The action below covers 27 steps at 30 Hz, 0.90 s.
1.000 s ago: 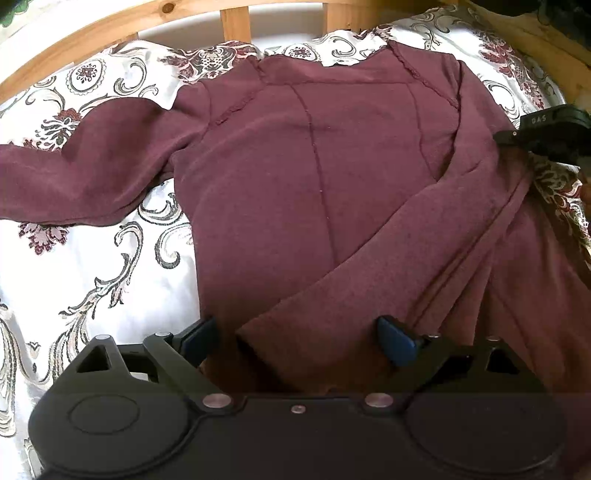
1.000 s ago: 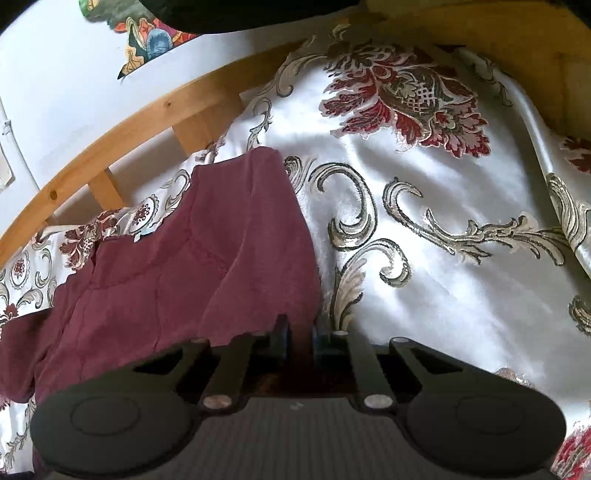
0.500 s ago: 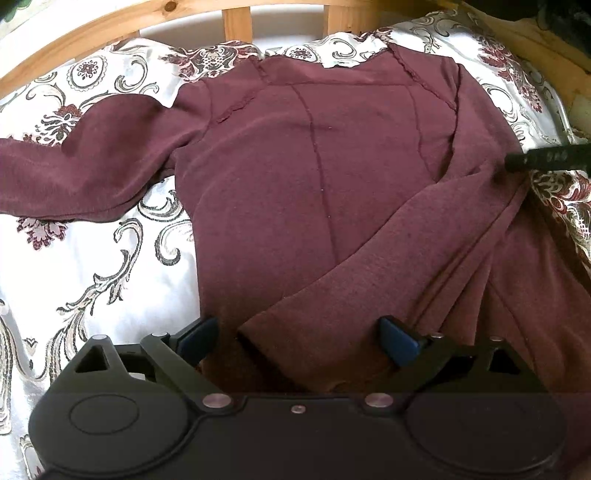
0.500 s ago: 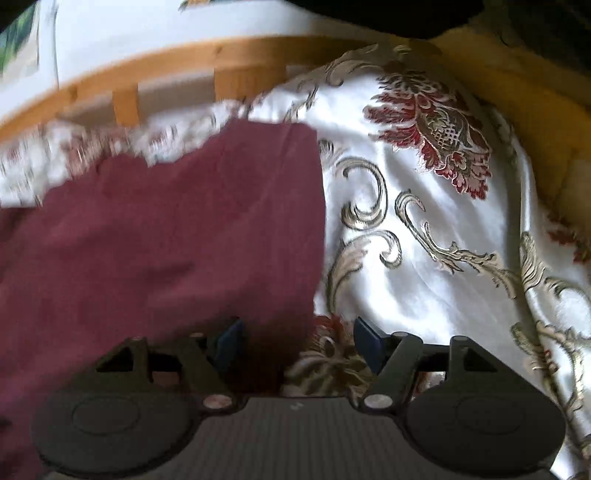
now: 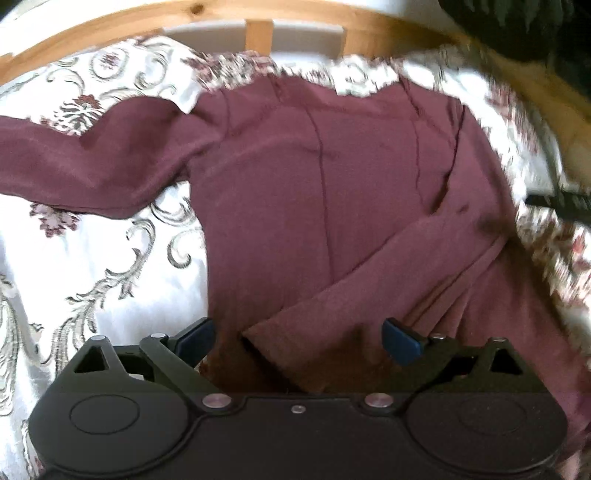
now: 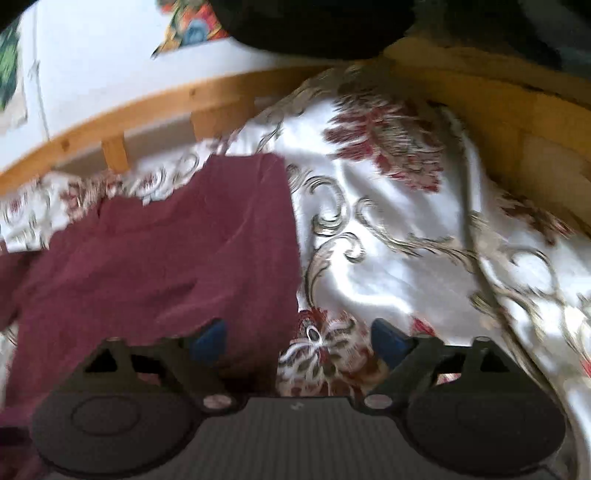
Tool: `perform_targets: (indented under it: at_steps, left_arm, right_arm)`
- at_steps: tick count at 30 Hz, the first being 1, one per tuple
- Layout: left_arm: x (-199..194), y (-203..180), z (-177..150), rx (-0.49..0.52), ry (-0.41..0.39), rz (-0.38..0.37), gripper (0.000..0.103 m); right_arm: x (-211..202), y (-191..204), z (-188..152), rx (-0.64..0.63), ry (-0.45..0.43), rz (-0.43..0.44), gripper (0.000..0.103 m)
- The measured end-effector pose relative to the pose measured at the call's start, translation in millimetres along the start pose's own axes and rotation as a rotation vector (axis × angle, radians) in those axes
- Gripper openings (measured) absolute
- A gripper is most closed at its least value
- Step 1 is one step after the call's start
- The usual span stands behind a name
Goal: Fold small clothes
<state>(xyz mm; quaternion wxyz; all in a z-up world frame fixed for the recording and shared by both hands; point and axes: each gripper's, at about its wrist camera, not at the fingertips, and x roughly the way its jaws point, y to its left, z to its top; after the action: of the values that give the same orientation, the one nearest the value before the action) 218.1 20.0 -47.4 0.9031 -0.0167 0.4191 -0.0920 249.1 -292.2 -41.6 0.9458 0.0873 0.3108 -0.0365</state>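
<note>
Standing wide apart, the jaws of the left gripper (image 5: pixel 297 341) are seen to grip nothing, though the cuff (image 5: pixel 295 343) of the folded-in sleeve (image 5: pixel 388 266) lies between them untouched by either blue pad; these jaws have just been opening a little further. The right gripper (image 6: pixel 297 338) has likewise just been opening, and its jaws are now spread, with the side edge of the maroon top (image 6: pixel 159 258) lying under the nine-o'clock pad and bare bedspread (image 6: pixel 388 266) under the rest of the gap, so nothing is clasped there. In the left wrist view the maroon top (image 5: pixel 314 192) is spread flat on the patterned bedspread (image 5: pixel 92 258), neckline toward the wooden headboard (image 5: pixel 258 33) at twelve o'clock. One sleeve is laid diagonally across the body from two o'clock down to six o'clock, while the other sleeve (image 5: pixel 92 162) is stretched out flat toward nine o'clock. The step in hand is judged to be the release after the first sleeve fold. For the next move, the outstretched sleeve would need to be taken near its cuff and carried across the body, with the folded sleeve left undisturbed; the slippery bedspread may let the cloth slide if it is dragged rather than lifted.
</note>
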Motion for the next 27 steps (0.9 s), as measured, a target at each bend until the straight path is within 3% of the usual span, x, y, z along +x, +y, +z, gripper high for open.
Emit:
perform_targets:
  at_steps: [2,6,11,15,21,27]
  left_arm:
    - [-11.8,3.1,2.1,-0.023,-0.029,0.008,0.102]
    - [-35.2,14.9,8.6,-0.075,-0.076,0.032,0.102]
    - [-59.9,49.0,18.4,-0.17,-0.098,0.102,0.102]
    - [-73.4,80.6,30.0,-0.151,-0.089,0.247,0.102]
    - [-86.2,131.3,58.9,-0.123,-0.13,0.353,0.102]
    - [-81.7,188.2,77.5,-0.247,-0.241,0.514,0.102]
  right_arm:
    - [-18.4,-2.0,-7.2,0.044,0.01,0.017,0.1]
    - [-44.6,7.2,-26.9,0.061,0.061,0.029,0.102]
    - [-65.5,28.3,-42.2,0.052,0.033,0.076,0.103]
    - [-64.7,46.9,-43.8,0.016,-0.005,0.134,0.103]
    - [-61.2,77.4,-42.7,-0.068,-0.089,0.228,0.103]
    - [-59.1,100.4,-47.8,-0.137,-0.109,0.301,0.103]
